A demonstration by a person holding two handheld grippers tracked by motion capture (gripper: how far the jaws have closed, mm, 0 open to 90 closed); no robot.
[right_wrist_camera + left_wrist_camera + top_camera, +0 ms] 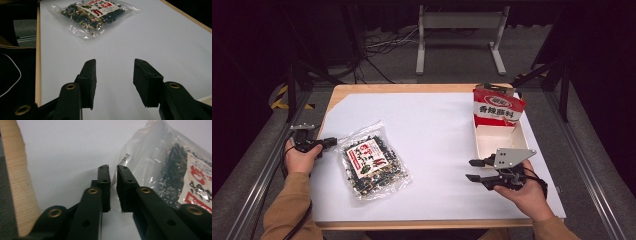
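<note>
A clear bag [372, 162] of dark snack pieces with a red and white label lies flat on the white sheet at front left. My left gripper [332, 141] sits at the bag's left edge. In the left gripper view its jaws [113, 170] stand almost together, with the thin clear rim of the bag [175, 167] pinched between the pads. My right gripper [474, 170] hovers low at front right, jaws pointing left and apart. Nothing sits between its jaws [115, 80], and the bag [95, 12] lies farther off.
A red pouch [498, 111] stands upright in a white open box [484, 145] at the right, just behind my right gripper. The white sheet [432, 125] covers the wooden table [337, 92]. Metal rails run along both sides, and a stand's legs [422, 55] are beyond.
</note>
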